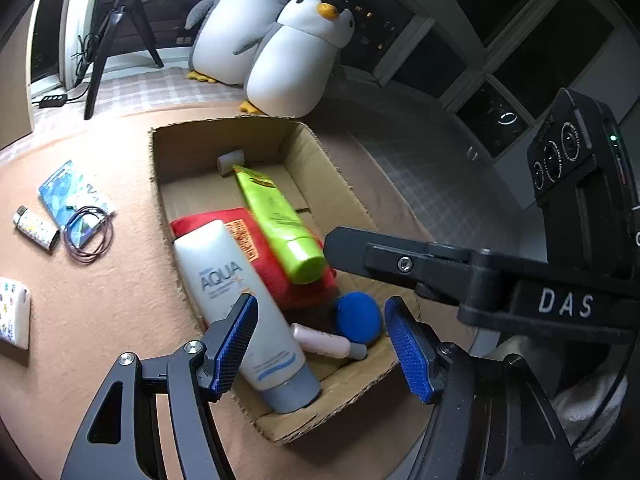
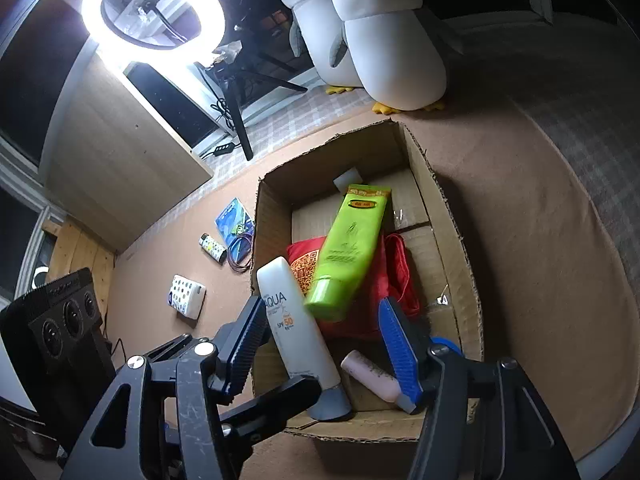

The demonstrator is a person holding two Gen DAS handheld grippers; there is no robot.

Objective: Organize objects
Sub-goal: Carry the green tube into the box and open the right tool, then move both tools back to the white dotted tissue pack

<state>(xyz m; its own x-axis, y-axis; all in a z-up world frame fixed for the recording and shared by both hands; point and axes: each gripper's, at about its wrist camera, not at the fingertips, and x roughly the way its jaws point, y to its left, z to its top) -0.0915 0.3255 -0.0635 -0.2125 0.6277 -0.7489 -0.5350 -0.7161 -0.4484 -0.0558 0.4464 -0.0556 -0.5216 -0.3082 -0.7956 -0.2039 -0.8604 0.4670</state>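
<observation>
I noted both the left gripper point(image 1: 320, 344) and right gripper point(image 2: 324, 348) parted and empty over the box point(image 1: 336, 168), white tube point(image 1: 240, 304) directly beneath; descending risked snagging its cardboard wall.

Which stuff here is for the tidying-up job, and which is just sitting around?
For tidying:
cardboard box
white tube
green tube
red pouch
blue ball
pink tube
lighter
blue packet
cord loop
spotted case

Just sitting around:
penguin toys
ring light
tripod
</observation>
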